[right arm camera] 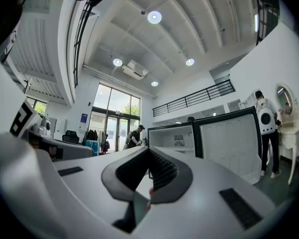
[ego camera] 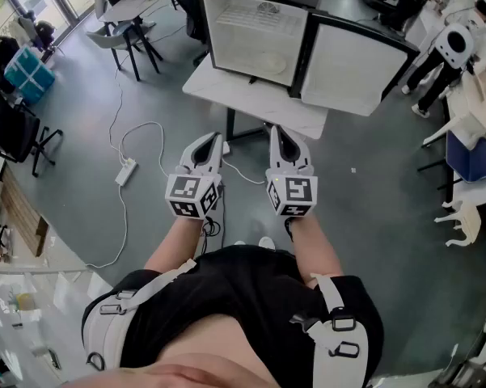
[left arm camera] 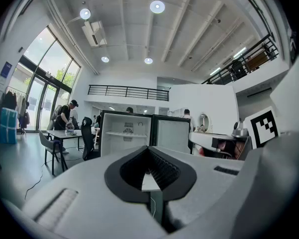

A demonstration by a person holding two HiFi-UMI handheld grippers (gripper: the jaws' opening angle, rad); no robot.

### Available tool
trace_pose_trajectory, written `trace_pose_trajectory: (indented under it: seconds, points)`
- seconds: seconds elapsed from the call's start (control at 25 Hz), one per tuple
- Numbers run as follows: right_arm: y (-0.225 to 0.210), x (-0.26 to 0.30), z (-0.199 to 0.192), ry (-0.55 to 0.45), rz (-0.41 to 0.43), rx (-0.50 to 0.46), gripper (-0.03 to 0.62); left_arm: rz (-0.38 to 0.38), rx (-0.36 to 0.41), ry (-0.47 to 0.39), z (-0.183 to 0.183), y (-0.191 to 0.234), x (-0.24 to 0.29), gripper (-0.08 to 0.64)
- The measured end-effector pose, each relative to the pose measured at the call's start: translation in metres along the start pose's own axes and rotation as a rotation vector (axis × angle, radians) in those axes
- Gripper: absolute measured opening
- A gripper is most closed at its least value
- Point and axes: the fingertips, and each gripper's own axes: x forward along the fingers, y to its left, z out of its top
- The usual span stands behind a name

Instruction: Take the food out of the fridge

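A small black fridge (ego camera: 255, 35) stands on a white table (ego camera: 251, 99) ahead of me. Its door (ego camera: 356, 67) is swung open to the right. Inside, a pale round item (ego camera: 268, 61) lies on the floor of the cabinet, and a small patterned thing (ego camera: 267, 8) sits on the shelf above. My left gripper (ego camera: 213, 145) and right gripper (ego camera: 276, 134) are held side by side, level, well short of the table. Both have their jaws together with nothing in them. The open fridge (left arm camera: 125, 133) shows past the left gripper (left arm camera: 150, 149), and again as the fridge (right arm camera: 175, 137) past the right gripper (right arm camera: 149, 151).
A power strip (ego camera: 126, 170) and white cable lie on the grey floor to the left. Black chairs (ego camera: 137, 43) and a table stand at the back left, beside blue bins (ego camera: 31, 71). People (ego camera: 449, 51) stand by white furniture on the right.
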Motion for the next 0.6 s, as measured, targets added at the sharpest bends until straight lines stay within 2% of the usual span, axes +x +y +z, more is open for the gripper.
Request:
trace_pose_trajectory:
  seconds: [0.32, 0.6]
  points:
    - [-0.023, -0.004, 0.0, -0.005, -0.003, 0.018, 0.008, -0.013, 0.0, 0.003, -0.002, -0.02, 0.019, -0.002]
    - [-0.064, -0.005, 0.001, -0.01, -0.01, 0.02, 0.008, -0.009, 0.018, 0.009, -0.001, -0.046, 0.051, -0.002]
